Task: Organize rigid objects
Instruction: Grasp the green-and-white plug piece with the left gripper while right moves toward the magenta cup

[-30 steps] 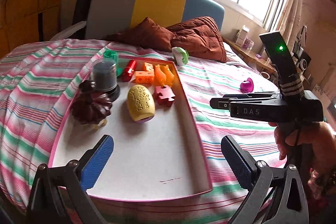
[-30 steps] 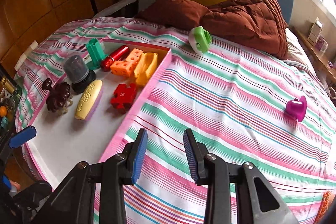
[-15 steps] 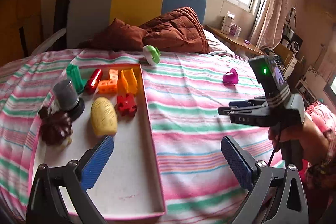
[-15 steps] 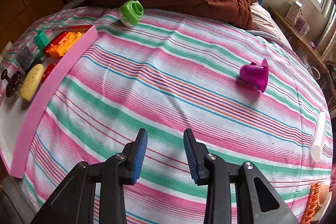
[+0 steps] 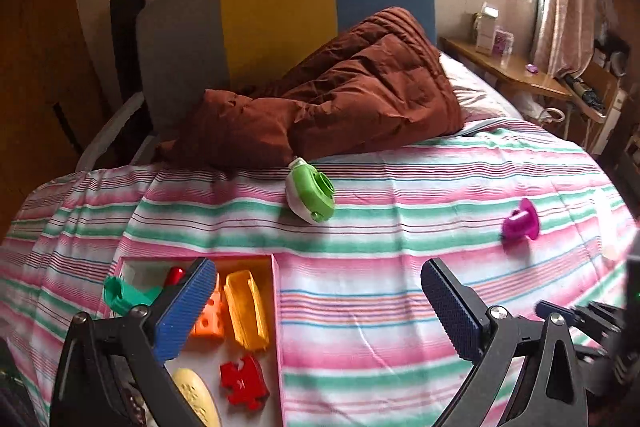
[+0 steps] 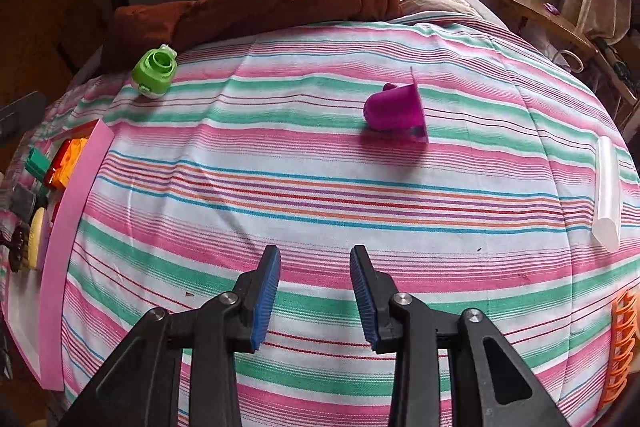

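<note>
Your left hand-held gripper (image 5: 318,311) covers part of the pink tray (image 5: 277,307), hiding most of the red cylinder (image 5: 174,274). The yellow oval toy (image 5: 196,393) runs off the bottom edge. In the right view, the orange comb-like piece (image 6: 624,343) is cut off at the right edge.

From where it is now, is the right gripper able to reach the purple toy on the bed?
Probably yes. The right gripper is empty, its jaws partly apart, and only bare striped bedspread lies between it and the purple toy. The jaws may need to open wider.
</note>
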The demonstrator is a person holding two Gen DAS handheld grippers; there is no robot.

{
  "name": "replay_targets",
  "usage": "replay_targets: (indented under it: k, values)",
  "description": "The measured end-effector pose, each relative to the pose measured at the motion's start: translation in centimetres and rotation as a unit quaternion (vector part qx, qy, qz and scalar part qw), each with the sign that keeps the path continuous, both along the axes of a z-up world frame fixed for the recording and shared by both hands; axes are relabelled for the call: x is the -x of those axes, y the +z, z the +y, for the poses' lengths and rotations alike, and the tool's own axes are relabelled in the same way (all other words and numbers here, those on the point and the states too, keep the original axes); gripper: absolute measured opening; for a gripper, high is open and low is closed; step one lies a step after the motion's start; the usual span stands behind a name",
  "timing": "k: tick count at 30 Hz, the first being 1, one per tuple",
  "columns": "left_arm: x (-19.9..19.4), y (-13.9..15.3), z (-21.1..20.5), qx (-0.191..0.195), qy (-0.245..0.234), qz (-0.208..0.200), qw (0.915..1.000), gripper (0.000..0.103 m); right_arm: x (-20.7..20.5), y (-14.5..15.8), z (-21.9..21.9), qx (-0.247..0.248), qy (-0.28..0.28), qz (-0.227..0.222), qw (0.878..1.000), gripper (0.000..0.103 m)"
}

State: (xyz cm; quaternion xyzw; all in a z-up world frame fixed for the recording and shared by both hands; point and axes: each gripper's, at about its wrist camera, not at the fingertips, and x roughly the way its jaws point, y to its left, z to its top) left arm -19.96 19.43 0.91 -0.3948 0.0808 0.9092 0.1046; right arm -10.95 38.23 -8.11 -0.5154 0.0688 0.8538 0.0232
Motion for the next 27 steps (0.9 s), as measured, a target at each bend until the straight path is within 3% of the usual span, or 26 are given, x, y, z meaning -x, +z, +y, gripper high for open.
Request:
replay_targets:
  k: [5, 10, 15, 20, 25, 27]
  values:
    - [5.8, -2.7, 2.7, 0.068, 0.032, -0.020, 0.9970, 0.103, 0.5, 0.4, 2.4, 0.032, -0.041, 0.004, 0.999, 0.036]
    - [9.7, -5.1, 5.8, 0.154, 0.018, -0.013, 0.9878, 0.103, 0.5, 0.3, 4.5, 0.079, -0.074, -0.001, 0.994, 0.036]
    - [12.6, -7.4, 7.0, 0.191, 0.020, -0.032, 0.9809, 0.103, 0.5, 0.4, 5.5, 0.092, -0.092, 0.002, 0.992, 0.036]
    - [14.2, -9.2, 7.1, 0.195, 0.011, -0.042, 0.9798, 0.099, 0.5, 0.6, 6.3, 0.102, -0.103, 0.008, 0.989, 0.036]
    - [14.6, -9.1, 7.0, 0.168, -0.016, -0.040, 0.9849, 0.068, 0.5, 0.7, 7.3, 0.110, -0.122, 0.012, 0.986, 0.036]
    - [14.4, -9.1, 7.1, 0.153, -0.030, -0.049, 0.9865, 0.047, 0.4, 0.7, 7.7, 0.115, -0.128, 0.013, 0.985, 0.036]
